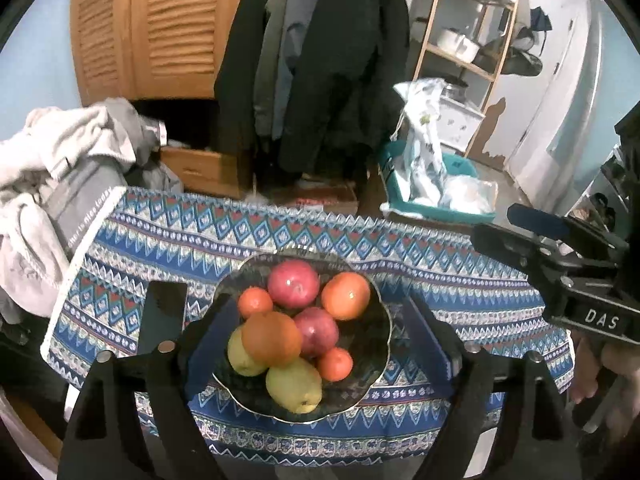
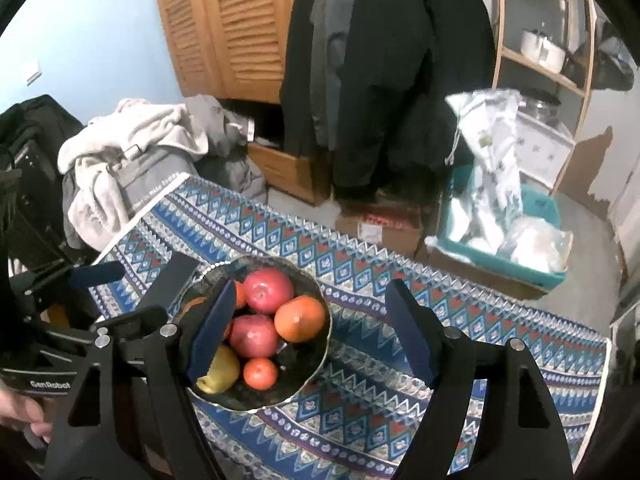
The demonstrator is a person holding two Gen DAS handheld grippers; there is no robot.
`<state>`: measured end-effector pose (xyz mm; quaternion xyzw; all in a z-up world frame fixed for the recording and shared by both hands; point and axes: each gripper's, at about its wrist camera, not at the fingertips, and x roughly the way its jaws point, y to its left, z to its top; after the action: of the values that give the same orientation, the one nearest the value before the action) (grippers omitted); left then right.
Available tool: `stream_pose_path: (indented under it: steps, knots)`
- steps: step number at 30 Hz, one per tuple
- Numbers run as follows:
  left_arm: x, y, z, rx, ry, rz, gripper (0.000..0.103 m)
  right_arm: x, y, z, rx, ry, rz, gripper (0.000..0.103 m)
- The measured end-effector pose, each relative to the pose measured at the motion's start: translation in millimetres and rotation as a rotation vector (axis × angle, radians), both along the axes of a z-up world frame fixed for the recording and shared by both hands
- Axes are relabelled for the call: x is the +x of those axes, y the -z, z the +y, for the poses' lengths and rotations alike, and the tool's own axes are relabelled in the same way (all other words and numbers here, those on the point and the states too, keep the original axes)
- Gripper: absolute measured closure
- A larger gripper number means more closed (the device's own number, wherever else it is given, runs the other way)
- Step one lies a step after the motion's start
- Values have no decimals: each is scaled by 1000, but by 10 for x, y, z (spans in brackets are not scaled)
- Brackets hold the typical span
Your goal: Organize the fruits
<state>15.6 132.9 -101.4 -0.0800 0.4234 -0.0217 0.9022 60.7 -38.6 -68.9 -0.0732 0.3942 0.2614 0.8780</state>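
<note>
A dark glass bowl (image 1: 376,344) sits on a blue patterned tablecloth (image 1: 200,236). It holds two red apples (image 1: 294,282), oranges (image 1: 346,295), small tangerines (image 1: 335,364) and two yellow-green pears (image 1: 294,386). My left gripper (image 1: 316,336) is open and empty, its fingers on either side of the bowl, above it. My right gripper (image 2: 316,328) is open and empty, above the bowl's right side; the bowl (image 2: 320,344) lies under its left finger. The right gripper also shows in the left wrist view (image 1: 532,228), at the right edge.
A pile of clothes and a grey bag (image 1: 60,168) lies at the table's left end. A teal bin with plastic bags (image 1: 432,184) stands on the floor beyond. Coats (image 1: 320,60) hang behind, beside a wooden louvred door (image 1: 160,28) and shelves (image 1: 472,32).
</note>
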Motion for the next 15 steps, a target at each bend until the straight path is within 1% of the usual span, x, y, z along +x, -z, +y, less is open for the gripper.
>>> stream_pose_path:
  steps: [3,7,9,15]
  knots:
    - [-66,-138,-54,19,10,-39,17,-77,-138,-54,16,3,-30,23]
    - [-140,-302,-117,19,20,-86,13,-152,-315,-152,40,18,-64,22]
    - [-181,-369,-156,21,29,-103,13,-173,-389,-205,50,27,-72,22]
    - [-284,-516,-248,78,24,-154,8,-267,-559,-357,84,38,-111,21]
